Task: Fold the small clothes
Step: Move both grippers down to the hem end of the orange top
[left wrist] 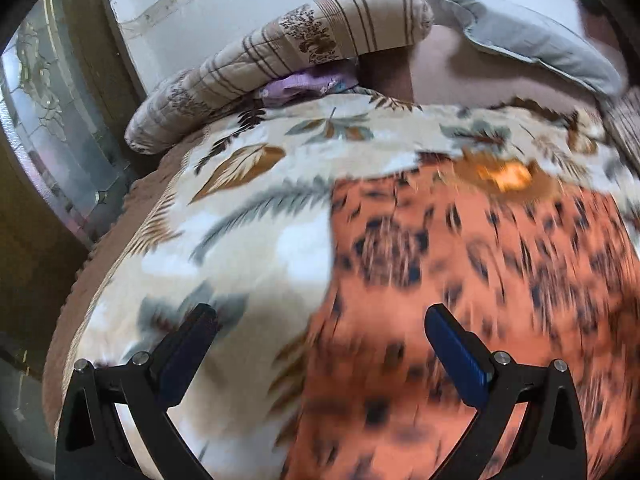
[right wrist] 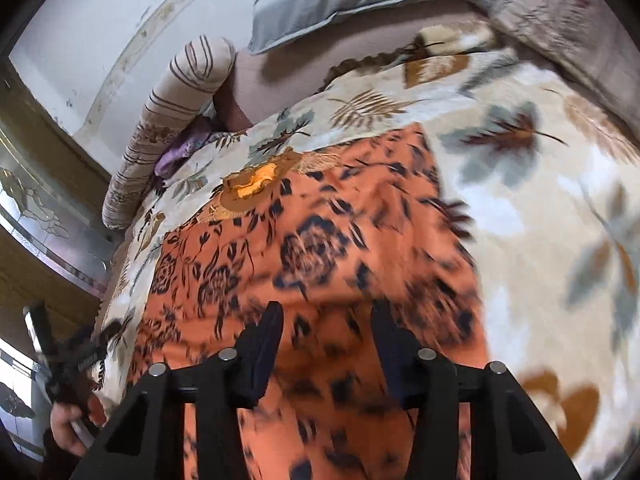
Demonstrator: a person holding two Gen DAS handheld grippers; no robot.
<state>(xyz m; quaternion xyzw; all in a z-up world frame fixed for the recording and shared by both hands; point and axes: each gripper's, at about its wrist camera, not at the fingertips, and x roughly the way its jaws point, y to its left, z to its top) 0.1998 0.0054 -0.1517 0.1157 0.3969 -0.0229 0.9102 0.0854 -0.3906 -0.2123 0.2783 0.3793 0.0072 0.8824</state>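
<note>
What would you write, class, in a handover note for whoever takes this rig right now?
Left tool: open, empty, over the left edge of the orange garment.
Right tool: open, empty, over the garment's middle.
The garment lies spread flat on the leaf blanket, its neckline towards the pillows.
Done: laid out.
Left: every fold; no fold shows yet.

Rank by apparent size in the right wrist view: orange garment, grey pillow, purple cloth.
1. orange garment, though it is nearest the camera, which inflates it.
2. grey pillow.
3. purple cloth, mostly hidden under the striped bolster.
</note>
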